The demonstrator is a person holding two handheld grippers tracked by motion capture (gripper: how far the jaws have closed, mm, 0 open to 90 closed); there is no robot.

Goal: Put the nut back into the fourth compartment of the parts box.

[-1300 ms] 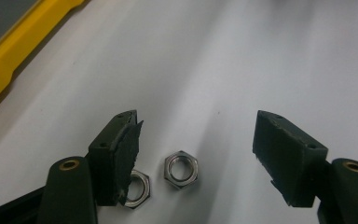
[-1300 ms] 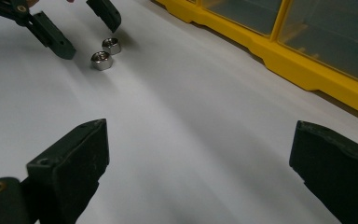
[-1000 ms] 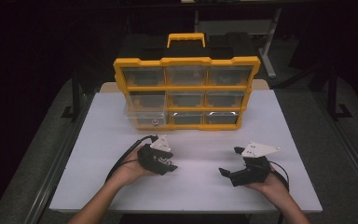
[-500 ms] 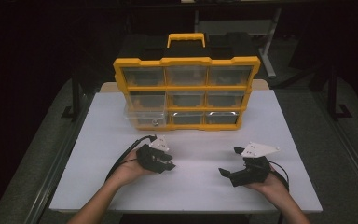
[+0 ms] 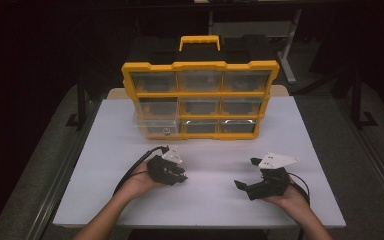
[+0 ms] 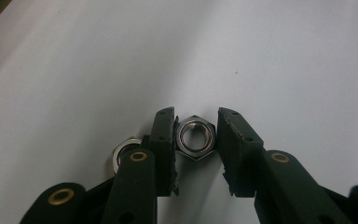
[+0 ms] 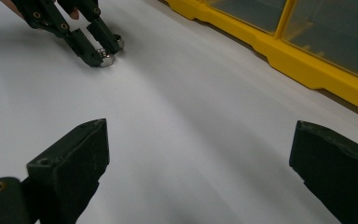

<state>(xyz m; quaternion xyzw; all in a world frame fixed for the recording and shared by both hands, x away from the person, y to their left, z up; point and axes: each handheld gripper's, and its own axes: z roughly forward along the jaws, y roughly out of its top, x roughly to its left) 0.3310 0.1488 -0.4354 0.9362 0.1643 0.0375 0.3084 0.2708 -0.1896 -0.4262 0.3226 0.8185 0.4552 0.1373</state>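
A silver hex nut (image 6: 195,139) lies flat on the white table (image 5: 215,200), and my left gripper (image 6: 196,140) is shut on its two opposite flats. A second nut (image 6: 120,154) lies just outside the left jaw, partly hidden by it. In the high view my left gripper (image 5: 182,178) is low at the front left of the table. The right gripper view shows it far off with both nuts (image 7: 107,56) at its tips. My right gripper (image 5: 246,173) is at the front right, open wide with bare table between its jaws (image 7: 198,154).
A yellow parts organizer (image 5: 200,66) with clear drawers and a top handle stands upright at the back of the table. Its lower-left clear drawer (image 5: 152,124) is pulled out toward me with a small metal piece (image 5: 166,131) inside. Dark floor surrounds the table.
My left gripper has dipped very slightly toward the table. The right gripper and the organizer have stayed where they were.
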